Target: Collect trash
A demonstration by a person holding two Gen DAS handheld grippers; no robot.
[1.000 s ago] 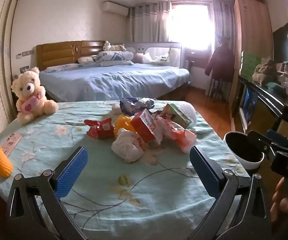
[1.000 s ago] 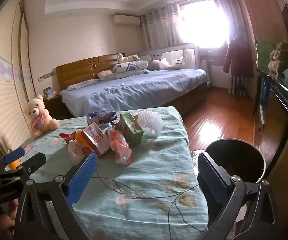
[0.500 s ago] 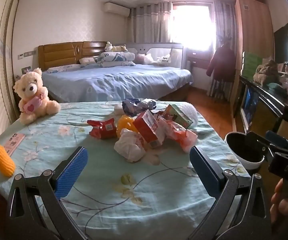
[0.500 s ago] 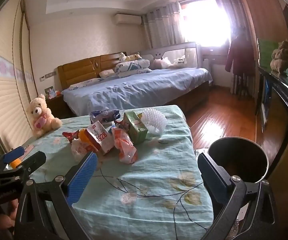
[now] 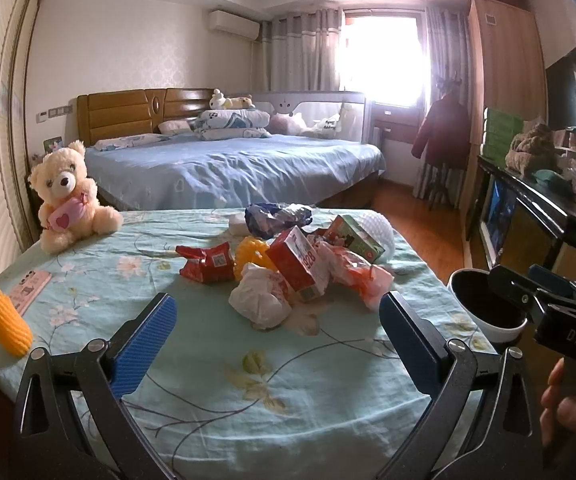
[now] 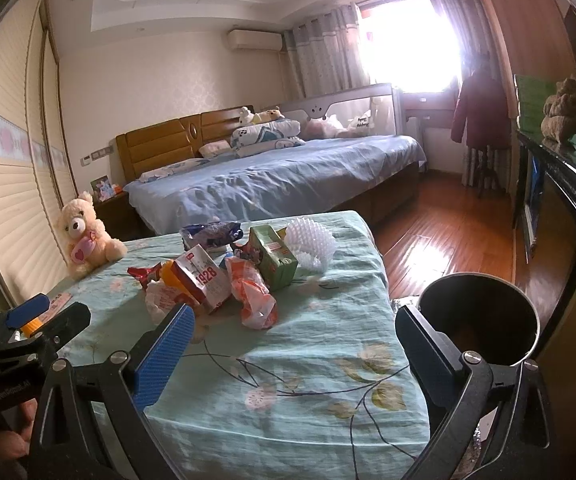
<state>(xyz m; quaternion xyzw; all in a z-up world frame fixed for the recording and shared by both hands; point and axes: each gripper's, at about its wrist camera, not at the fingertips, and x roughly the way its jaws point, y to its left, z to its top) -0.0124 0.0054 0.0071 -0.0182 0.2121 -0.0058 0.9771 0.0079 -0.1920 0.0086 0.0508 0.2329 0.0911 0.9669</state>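
Desk [image 5: 207,392] unchanged; both claws, left [image 5: 275,330] and right [image 6: 292,344], have edged nearer the trash pile [image 5: 288,264] (spread wide, empty).

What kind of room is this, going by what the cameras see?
Most likely a home bedroom: a large bed with blue bedding and a wooden headboard, grey window curtains, and a cream teddy bear on the floral-covered table.

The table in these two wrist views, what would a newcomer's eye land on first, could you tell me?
First comes the heap of trash in the middle of the floral tablecloth: crumpled wrappers, a red carton and a green carton. Next, the teddy bear sitting at the table's far left corner, and the dark bin off the table's right edge. Both grippers, left and right, are open and empty.
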